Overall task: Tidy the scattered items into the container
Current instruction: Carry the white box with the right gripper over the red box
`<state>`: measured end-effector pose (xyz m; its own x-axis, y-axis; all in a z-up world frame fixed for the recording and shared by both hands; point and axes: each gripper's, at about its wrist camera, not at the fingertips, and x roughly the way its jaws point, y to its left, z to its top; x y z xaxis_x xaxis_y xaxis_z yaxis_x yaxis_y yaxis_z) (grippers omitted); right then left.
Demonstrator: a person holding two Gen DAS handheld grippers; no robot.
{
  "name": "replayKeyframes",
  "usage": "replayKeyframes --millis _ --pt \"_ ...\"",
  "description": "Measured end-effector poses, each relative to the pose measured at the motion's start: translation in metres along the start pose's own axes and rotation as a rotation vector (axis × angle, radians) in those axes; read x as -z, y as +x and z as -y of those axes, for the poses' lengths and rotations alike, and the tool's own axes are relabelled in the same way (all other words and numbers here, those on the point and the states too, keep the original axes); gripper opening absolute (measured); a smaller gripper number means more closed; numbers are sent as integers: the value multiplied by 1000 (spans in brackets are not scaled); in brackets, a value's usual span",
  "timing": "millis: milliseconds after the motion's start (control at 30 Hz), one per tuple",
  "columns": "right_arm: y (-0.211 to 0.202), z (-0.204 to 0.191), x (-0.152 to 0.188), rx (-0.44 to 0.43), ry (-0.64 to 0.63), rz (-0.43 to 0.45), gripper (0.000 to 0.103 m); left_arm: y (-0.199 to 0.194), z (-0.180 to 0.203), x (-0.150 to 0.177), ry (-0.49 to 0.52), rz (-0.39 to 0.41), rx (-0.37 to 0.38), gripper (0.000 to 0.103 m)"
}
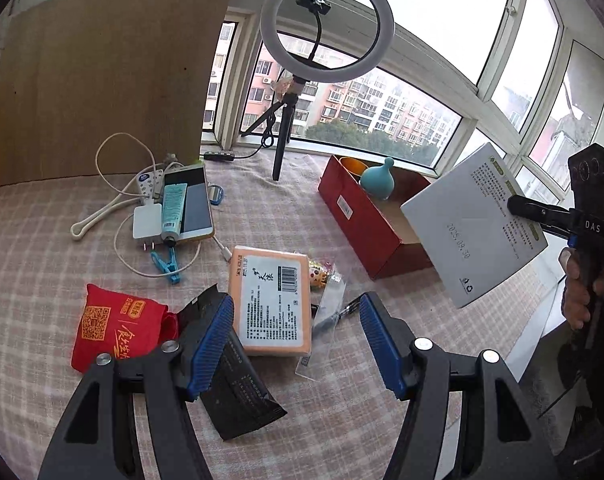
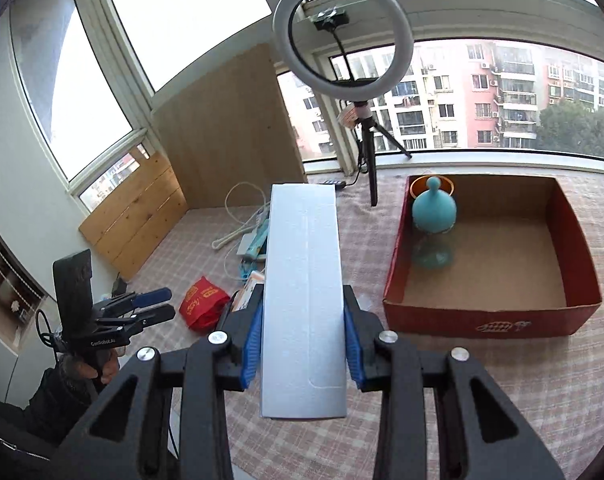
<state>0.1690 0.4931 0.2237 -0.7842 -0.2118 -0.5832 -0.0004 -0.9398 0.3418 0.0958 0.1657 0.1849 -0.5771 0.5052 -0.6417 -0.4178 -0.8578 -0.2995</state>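
Your right gripper (image 2: 302,296) is pinching the flat white cardboard box (image 2: 304,280) across its narrow width. The blue pads sit on both long edges at the near end, so most of the box sticks out ahead w/ no support. It's in the air above the checked cloth (image 2: 502,400), not over the container yet. Your left gripper (image 1: 295,304) is spread w/ nothing between the jaws. It hangs over the orange label-printed packet (image 1: 269,300), w/ the black foil packet (image 1: 237,392) under its left finger & the red cloth pouch (image 1: 113,320) further left; all three are loose on the cloth, so pick one as the next grab. For this step, swing right & away until the box's far end clears the near wall of the red cardboard container (image 2: 490,320). Come in high enough that the overhang doesn't catch that wall. Lay it flat on the bare brown floor, near-right part, b/c the teal bulb-shaped bottle (image 2: 434,208) & the orange cup (image 2: 418,186) stand in the far-left corner & the bottle prob. tips easily. Lower until the box is close to the floor, then let go; a drop from height could make it slide into the bottle. Stay clear of the white ring light on its black tripod (image 2: 342,36) beyond, at the window.
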Motion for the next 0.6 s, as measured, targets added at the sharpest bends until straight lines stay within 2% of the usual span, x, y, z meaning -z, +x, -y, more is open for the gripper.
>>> replayKeyframes --millis 200,400,600 --pt "-19 64 -47 187 69 120 34 -3 3 -32 -26 64 -15 62" --pt "4 114 -74 361 59 106 34 13 15 -38 -30 56 -21 62" --pt "56 148 -77 418 19 35 34 40 29 -42 -38 9 -10 62"
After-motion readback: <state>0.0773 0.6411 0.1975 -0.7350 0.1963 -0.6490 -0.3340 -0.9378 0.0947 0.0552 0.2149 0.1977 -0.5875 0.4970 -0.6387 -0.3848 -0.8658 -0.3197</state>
